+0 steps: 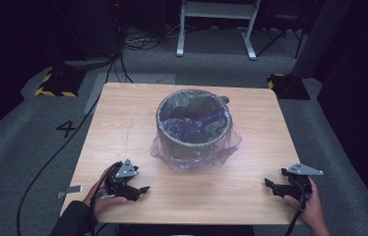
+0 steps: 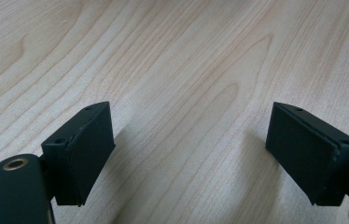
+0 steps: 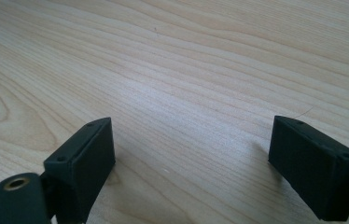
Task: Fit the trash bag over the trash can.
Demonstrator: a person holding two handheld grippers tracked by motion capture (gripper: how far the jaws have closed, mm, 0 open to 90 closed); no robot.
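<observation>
Both hands sit at the near edge of the counter (image 1: 123, 123), nearest the camera, each holding a tool. Left tool (image 1: 143, 189) lies near the front-left of the bin (image 1: 194, 129), well apart from it, tips pointing roughly toward the counter's middle. Right tool (image 1: 269, 183) lies near the front-right of the bin, also well apart, tips pointing inward. Left hand (image 1: 102, 199) and right hand (image 1: 310, 204) grip the tool bodies from behind

Left tool: jaws wide, bare wood grain between them in the left gripper view, nothing held. Right tool: jaws wide in the right gripper view, bare wood between them, nothing held

Bin: dark, round, upright, standing about the centre of the counter, slightly toward the far side. Clear bluish plastic bag (image 1: 196, 152) lines it; bag's mouth is folded over the rim and hangs loosely down the outer wall, bunching on the counter around the base of the bin. Crumpled film visible inside the bin

Grey floor (image 1: 34, 132) surrounds the counter; cable runs off to the left of the bin
</observation>
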